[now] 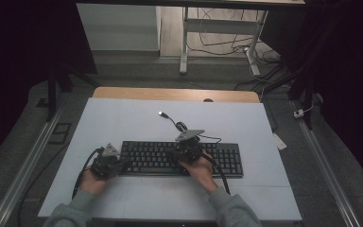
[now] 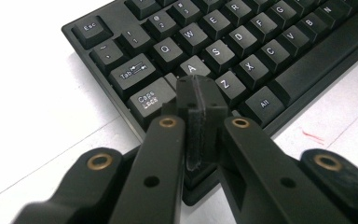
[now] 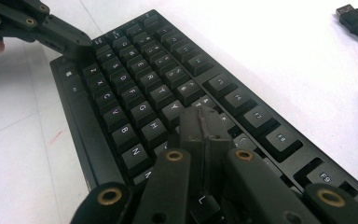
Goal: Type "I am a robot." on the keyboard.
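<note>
White table point(image 1: 123, 118): black keyboard point(image 1: 179, 158) poked by closed left gripper point(image 2: 199, 93) near Shift, closed right gripper point(image 3: 204, 123) near J; typing judged underway, unfinished.

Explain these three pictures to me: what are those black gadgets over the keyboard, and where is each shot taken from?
A person sits at a white table holding a tool in each hand: the left hand-held gripper and the right hand-held gripper. Each has two black jaws. One picture looks down from above. The other two come from cameras riding on the tools, looking along the jaws. A black keyboard lies on the table, its USB plug lying loose. Both pairs of jaws are shut and hold nothing. The left tips sit near the A key, the right ones over the middle keys, like fingers typing.
</note>
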Motion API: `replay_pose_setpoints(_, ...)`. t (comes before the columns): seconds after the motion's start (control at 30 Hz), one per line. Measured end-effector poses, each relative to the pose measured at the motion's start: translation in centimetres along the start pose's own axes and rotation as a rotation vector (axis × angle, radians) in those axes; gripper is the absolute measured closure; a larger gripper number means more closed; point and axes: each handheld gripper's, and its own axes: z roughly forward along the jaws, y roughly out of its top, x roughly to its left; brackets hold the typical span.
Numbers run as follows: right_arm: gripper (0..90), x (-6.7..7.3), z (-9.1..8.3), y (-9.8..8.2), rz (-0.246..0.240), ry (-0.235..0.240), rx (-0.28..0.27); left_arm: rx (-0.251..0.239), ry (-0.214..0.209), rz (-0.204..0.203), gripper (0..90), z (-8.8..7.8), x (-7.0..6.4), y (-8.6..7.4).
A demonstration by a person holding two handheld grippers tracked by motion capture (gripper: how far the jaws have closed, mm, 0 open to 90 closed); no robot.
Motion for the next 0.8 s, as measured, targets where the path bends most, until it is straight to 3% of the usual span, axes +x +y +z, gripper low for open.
replay_pose_setpoints(0.6, 89.9, -0.2, 1.2, -0.5, -0.011, -0.044, 0.054, 0.001, -0.002, -0.002, 88.6, 0.0, 0.0, 0.0)
replay_pose_setpoints(0.8, 90.0, -0.1, 0.8, -0.4, -0.018, -0.049, 0.029, -0.002, 0.008, -0.003, 88.6, -0.2, 0.0, 0.0)
